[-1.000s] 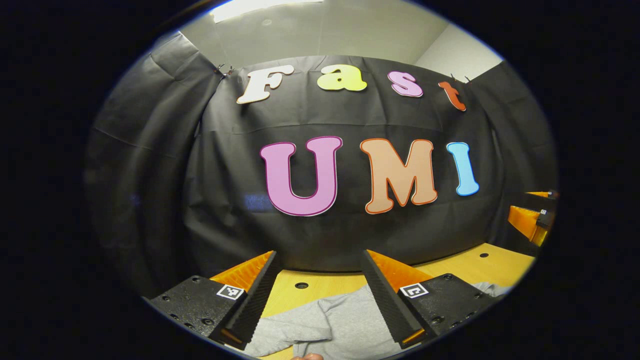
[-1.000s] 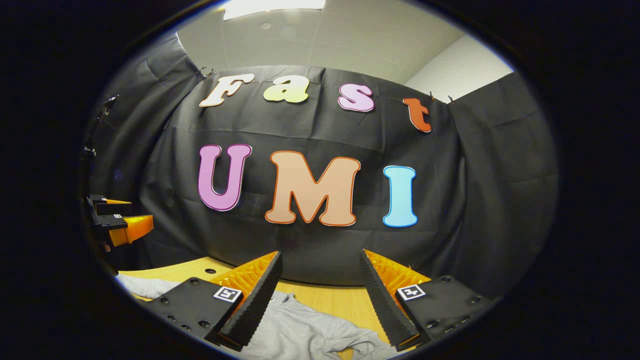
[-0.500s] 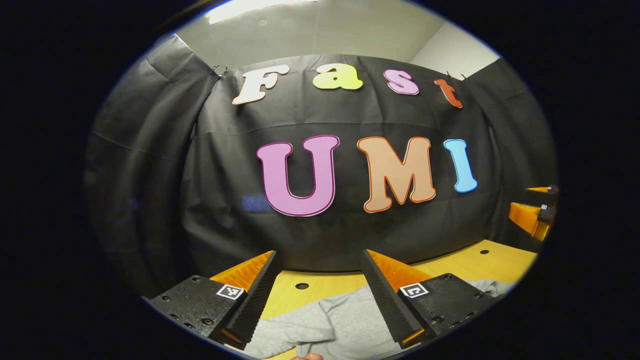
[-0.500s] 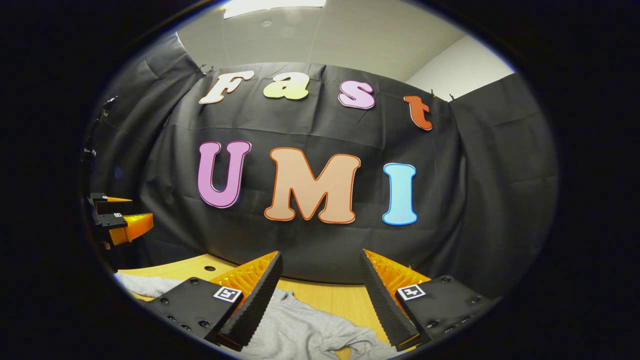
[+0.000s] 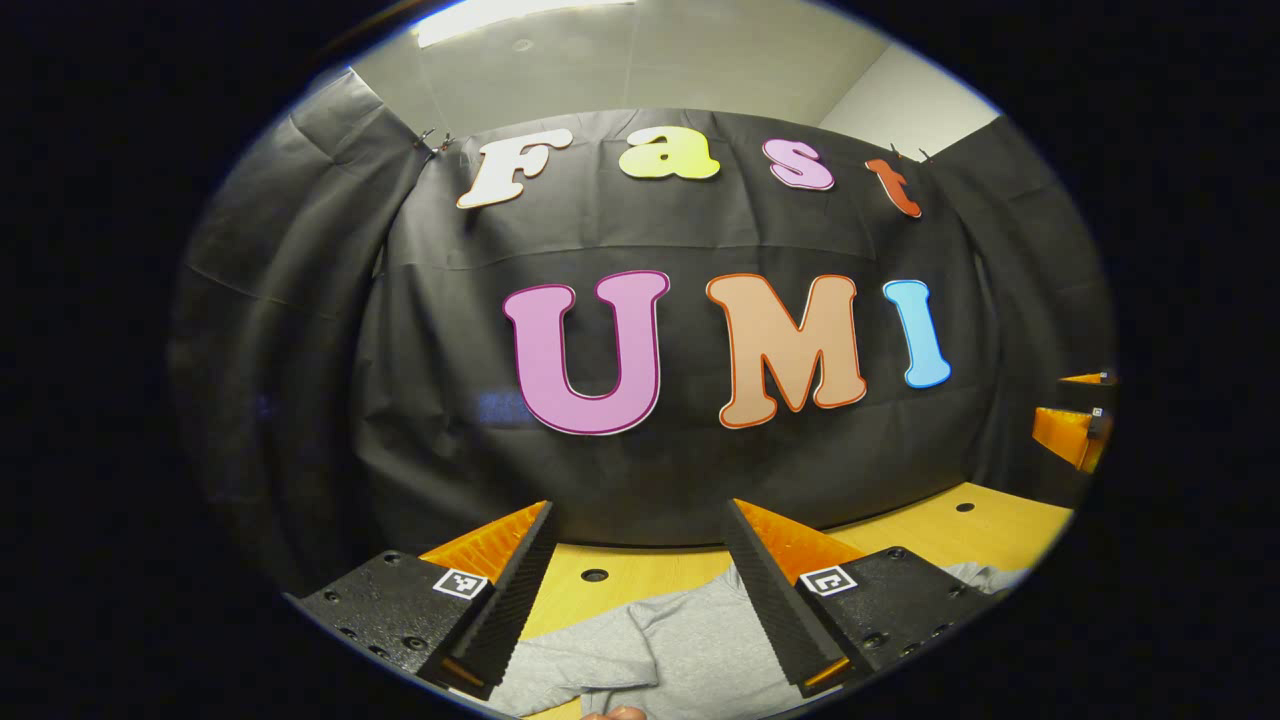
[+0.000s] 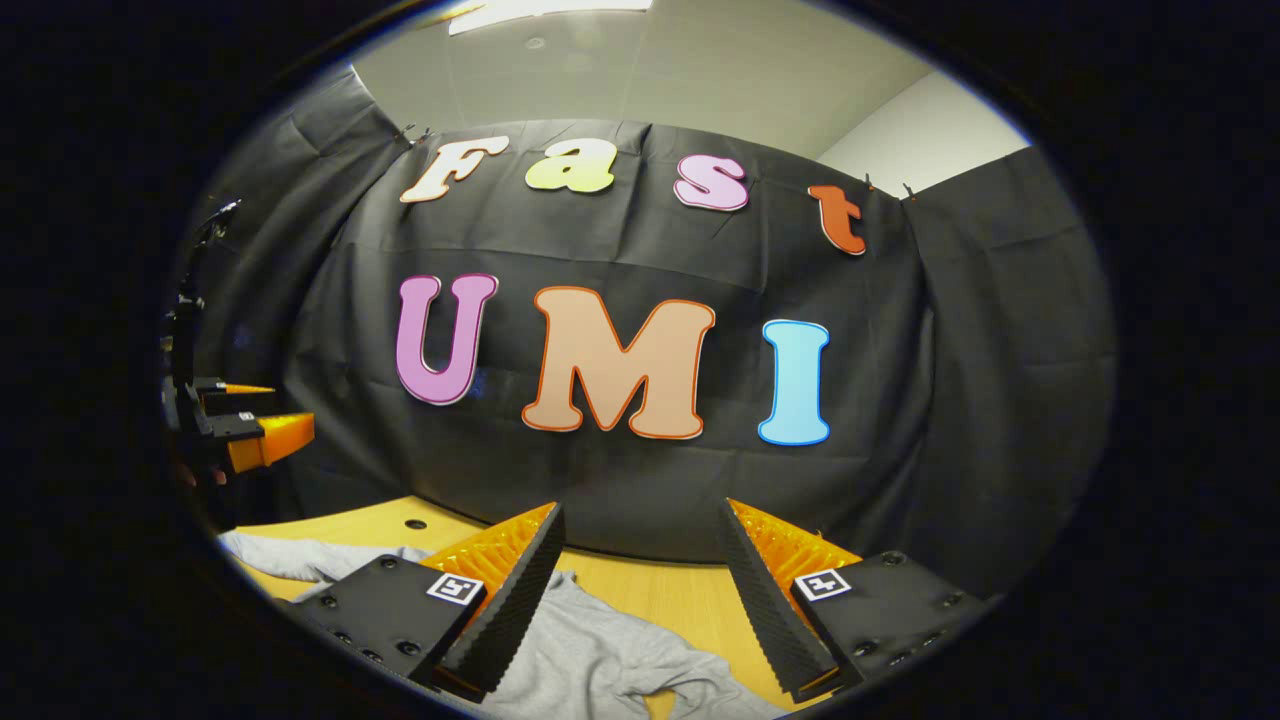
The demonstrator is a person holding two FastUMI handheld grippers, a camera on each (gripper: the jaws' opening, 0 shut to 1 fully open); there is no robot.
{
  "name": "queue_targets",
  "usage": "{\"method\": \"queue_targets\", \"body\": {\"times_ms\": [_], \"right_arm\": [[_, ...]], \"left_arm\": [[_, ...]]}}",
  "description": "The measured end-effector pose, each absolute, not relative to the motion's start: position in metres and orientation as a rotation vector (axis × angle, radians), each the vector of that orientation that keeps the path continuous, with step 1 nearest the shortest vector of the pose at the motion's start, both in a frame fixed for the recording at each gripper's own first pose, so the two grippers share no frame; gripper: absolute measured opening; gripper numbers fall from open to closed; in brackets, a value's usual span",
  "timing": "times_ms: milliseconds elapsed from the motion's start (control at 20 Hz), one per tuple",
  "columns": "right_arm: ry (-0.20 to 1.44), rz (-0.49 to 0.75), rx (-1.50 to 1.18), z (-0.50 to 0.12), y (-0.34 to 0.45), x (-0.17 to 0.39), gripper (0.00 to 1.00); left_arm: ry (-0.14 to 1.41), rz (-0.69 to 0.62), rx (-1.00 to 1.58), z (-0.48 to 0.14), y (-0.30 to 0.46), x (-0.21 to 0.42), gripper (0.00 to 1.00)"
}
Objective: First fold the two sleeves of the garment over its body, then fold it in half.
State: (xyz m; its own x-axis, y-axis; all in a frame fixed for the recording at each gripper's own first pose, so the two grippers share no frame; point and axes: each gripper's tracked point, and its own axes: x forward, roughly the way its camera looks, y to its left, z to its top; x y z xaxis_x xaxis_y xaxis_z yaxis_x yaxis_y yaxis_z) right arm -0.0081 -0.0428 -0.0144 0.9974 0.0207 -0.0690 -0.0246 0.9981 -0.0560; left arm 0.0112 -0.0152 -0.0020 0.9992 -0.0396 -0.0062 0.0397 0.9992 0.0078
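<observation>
Grey jersey fabric of the garment [image 5: 660, 655] is lying crumpled on the yellow wooden counter [image 5: 940, 525], at the bottom of the left gripper view, and it is showing in the gap between the two fingers of the left tongs [image 5: 640, 590]. Those tongs are standing wide apart with nothing between them, hovering above the cloth rather than touching it. A round hole [image 5: 594, 575] is sitting in the counter just beyond the garment's far edge. At the bottom centre of that view a sliver of a person's finger [image 5: 612, 713] is peeking in. Far at the right edge of the frame the right tongs [image 5: 1075, 425] are showing as orange and black parts, held above the counter.

In the right gripper view, the left tongs [image 6: 245, 425] are hanging at the left edge of the frame, above the counter [image 6: 660, 595]. Below them, the garment [image 6: 600, 665] is spreading from the lower left across the bottom centre, rumpled into folds, with one part trailing off toward the left rim. The right tongs [image 6: 640, 590] are gaping wide at the bottom of the frame, gripping nothing, with the cloth lying under and between their black ribbed fingers.
</observation>
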Motion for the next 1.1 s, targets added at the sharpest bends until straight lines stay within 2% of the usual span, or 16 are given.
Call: {"method": "queue_targets", "body": {"times_ms": [50, 150, 200, 250, 350, 400, 650, 850, 1100], "right_arm": [[0.088, 0.033, -0.07, -0.02, -0.048, -0.011, 0.97], [0.141, 0.04, -0.077, -0.038, -0.06, -0.02, 0.97], [0.169, 0.03, -0.078, -0.045, -0.071, -0.024, 0.97], [0.188, 0.015, -0.08, -0.052, -0.081, -0.027, 0.97], [0.217, -0.02, -0.086, -0.06, -0.101, -0.031, 0.98], [0.235, -0.038, -0.09, -0.067, -0.111, -0.034, 0.97], [0.35, -0.076, -0.136, -0.104, -0.157, -0.057, 0.98], [0.491, -0.079, -0.157, -0.145, -0.193, -0.091, 0.98], [0.624, -0.136, -0.141, -0.191, -0.234, -0.133, 0.98]], "left_arm": [[0.007, -0.042, 0.006, -0.002, -0.017, 0.012, 0.96], [0.005, -0.046, 0.007, -0.004, -0.02, 0.012, 0.97], [0.007, -0.05, 0.007, -0.005, -0.023, 0.013, 1.0], [0.013, -0.053, 0.008, -0.008, -0.025, 0.012, 0.97], [0.018, -0.059, 0.004, -0.011, -0.029, 0.013, 1.0], [0.021, -0.062, 0.0, -0.012, -0.031, 0.013, 0.97], [0.03, -0.081, -0.02, -0.016, -0.046, 0.016, 0.97], [0.028, -0.095, -0.014, -0.018, -0.055, 0.018, 1.0], [0.041, -0.119, -0.008, -0.021, -0.072, 0.017, 0.97]]}}
